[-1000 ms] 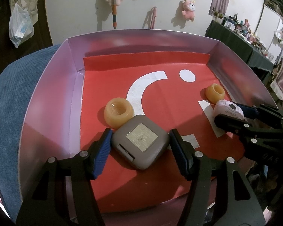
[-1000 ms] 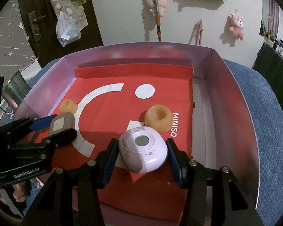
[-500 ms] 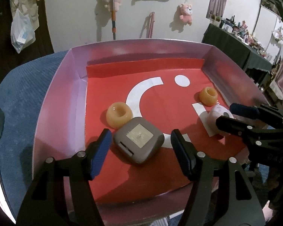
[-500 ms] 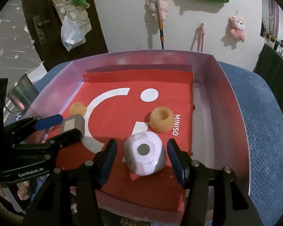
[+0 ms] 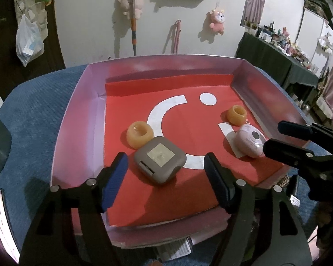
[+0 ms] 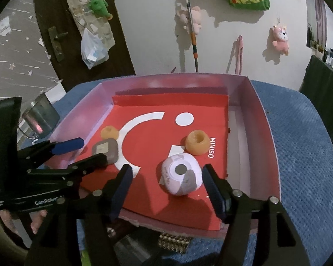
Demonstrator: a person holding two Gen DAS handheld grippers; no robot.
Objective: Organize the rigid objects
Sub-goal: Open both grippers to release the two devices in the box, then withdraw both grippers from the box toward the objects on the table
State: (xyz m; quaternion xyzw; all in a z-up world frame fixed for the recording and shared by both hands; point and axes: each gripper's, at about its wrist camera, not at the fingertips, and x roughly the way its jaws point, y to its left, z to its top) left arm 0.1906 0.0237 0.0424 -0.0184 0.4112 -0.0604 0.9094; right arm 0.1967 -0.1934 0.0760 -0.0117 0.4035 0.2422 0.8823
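Left gripper jaws opening, clear of the brown square case lying on the tray's red liner against an orange ring. Right gripper opening too; white round case loose between, perhaps tilted. Back out straight, don't nudge either.

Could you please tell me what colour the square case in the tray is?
The square case is grey-brown with a pale square panel on top, clearest in the left wrist view.
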